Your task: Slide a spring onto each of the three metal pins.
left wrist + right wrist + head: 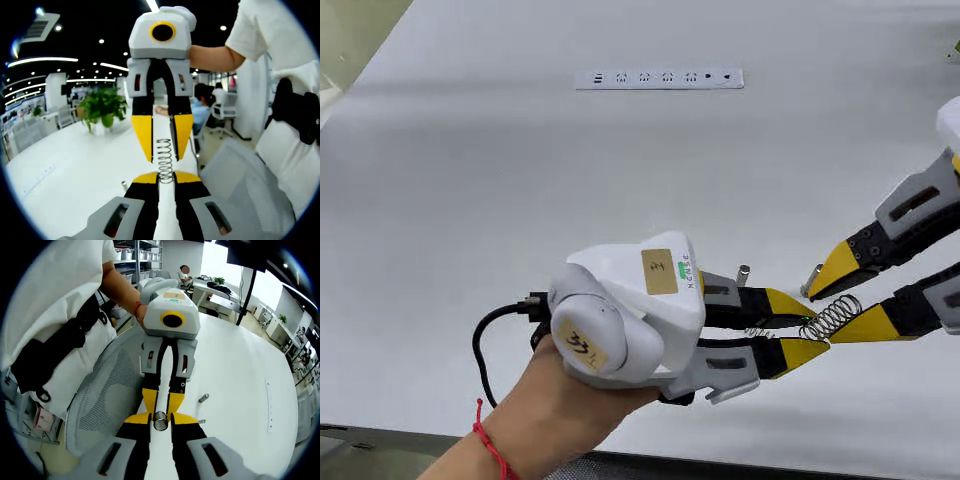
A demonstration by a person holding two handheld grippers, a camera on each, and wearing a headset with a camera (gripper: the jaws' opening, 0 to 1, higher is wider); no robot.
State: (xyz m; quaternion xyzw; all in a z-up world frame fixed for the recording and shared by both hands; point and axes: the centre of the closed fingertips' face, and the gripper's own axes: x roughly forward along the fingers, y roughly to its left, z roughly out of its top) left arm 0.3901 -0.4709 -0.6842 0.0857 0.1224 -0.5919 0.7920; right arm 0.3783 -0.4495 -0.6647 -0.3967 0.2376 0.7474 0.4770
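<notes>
Head view: overhead, facing forward and down, close above the table (620, 200). Left and right gripper views: low, looking along own jaws, facing each other, very near. Shared: spring (165, 159), table.

shiny metal spring (830, 317), dull metal pin (743, 273), smooth matt table (520, 200).

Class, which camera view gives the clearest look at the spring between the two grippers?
The left gripper view: the spring stands side-on, its coils distinct, rising from the shut jaws of the left gripper. In the head view the spring is small and slanted; in the right gripper view the spring is end-on, a mere ring.
</notes>
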